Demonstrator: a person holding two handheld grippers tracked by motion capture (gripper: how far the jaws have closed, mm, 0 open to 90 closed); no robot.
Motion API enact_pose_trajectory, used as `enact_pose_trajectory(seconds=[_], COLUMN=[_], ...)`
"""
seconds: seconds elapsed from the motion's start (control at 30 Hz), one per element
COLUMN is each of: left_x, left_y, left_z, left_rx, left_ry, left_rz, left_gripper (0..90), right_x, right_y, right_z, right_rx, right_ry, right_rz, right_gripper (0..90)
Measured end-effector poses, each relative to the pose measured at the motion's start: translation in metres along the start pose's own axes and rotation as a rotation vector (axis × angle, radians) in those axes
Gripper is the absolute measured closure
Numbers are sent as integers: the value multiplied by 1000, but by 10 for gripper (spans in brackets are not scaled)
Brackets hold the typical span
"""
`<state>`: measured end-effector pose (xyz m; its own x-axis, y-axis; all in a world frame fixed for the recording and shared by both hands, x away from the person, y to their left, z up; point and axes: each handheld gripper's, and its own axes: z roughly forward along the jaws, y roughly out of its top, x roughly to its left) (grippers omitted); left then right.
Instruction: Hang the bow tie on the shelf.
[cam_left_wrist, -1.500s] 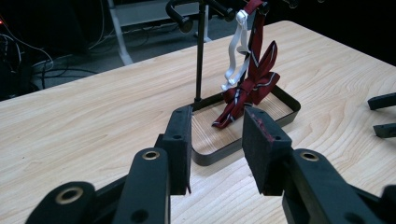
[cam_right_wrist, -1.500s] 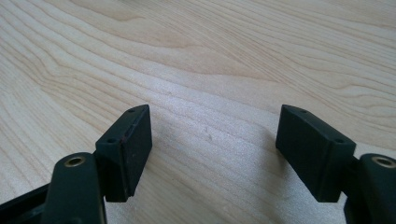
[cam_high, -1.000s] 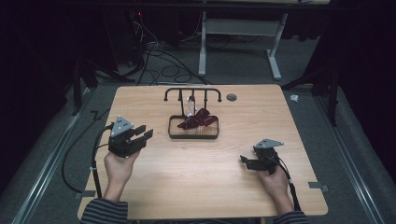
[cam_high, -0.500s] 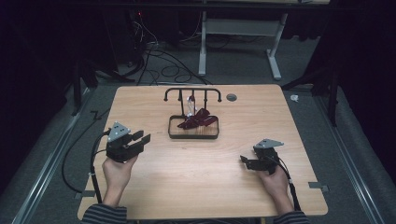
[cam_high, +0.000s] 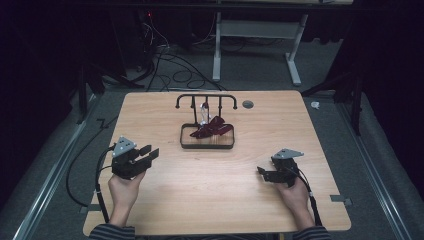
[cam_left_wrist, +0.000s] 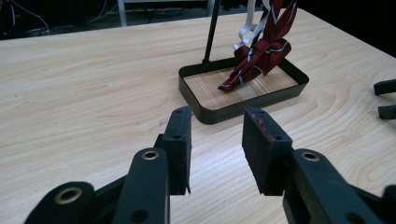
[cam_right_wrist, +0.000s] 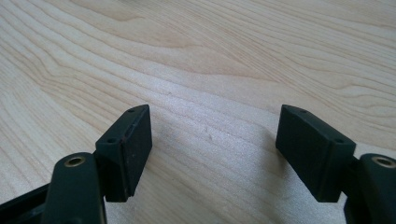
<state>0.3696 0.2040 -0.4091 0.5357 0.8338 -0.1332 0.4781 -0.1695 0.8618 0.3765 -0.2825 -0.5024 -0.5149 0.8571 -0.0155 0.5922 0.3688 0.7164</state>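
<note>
1. Looking along your left tongs (cam_left_wrist: 215, 140), you have the dark red patterned cloth (cam_left_wrist: 259, 51) ahead and slightly to their right, draped from the black rack (cam_high: 205, 100) down into the shallow black tray (cam_left_wrist: 210, 112).
2. The cloth's long axis runs downward at a slant, from the rack's rail to the tray's wooden floor; something white hangs beside it, too small to identify.
3. Your left tongs sit nearer the tray than your right tongs (cam_high: 265, 173), so I judge the left hand better placed.
4. Left tongs: narrowly parted, holding nothing, above the bench (cam_high: 200, 200).
5. Right tongs: spread wide, empty, low over bare wood; contact cannot be told.
</note>
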Motion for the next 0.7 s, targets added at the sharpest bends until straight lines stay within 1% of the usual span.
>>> enact_pose_trajectory(seconds=[0.27,0.43,0.7], left_x=[4,4,6], left_y=[-10,-15,-25], left_z=[0,-1,1], left_rx=[7,3,13], left_ry=[4,3,0], left_rz=[-25,-36,-58], left_gripper=[631,632,632], right_x=[0,0,0], right_y=[0,0,0], right_z=[0,0,0], right_rx=[0,0,0], right_ry=[0,0,0], right_rz=[0,0,0], right_gripper=[283,283,283])
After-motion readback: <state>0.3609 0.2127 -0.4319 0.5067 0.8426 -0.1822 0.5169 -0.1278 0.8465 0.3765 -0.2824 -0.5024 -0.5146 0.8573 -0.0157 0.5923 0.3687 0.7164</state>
